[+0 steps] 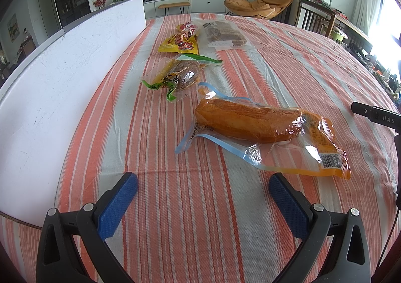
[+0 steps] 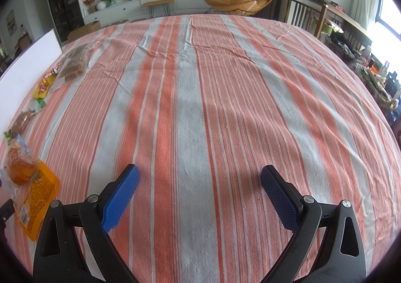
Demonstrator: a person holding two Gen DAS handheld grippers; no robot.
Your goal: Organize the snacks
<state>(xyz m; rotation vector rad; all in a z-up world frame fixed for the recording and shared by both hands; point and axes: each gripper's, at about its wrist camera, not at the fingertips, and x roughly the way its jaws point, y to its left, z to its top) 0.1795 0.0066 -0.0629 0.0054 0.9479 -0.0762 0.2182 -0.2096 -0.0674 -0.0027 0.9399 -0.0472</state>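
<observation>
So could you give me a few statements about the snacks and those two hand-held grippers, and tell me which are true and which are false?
1. The left hand-held gripper is clamped on a snack. False: its jaws are open and hold nothing.
2. The bread packet lies nearest the left hand-held gripper. True.
3. The right hand-held gripper is open above bare striped tablecloth. True.
4. The four snack packets are stacked in one pile. False: the bread packet, the green-edged packet, the yellow packet and the clear packet of brown bars lie in a rough row along the cloth.
5. A white board lies left of the snacks. True.
</observation>
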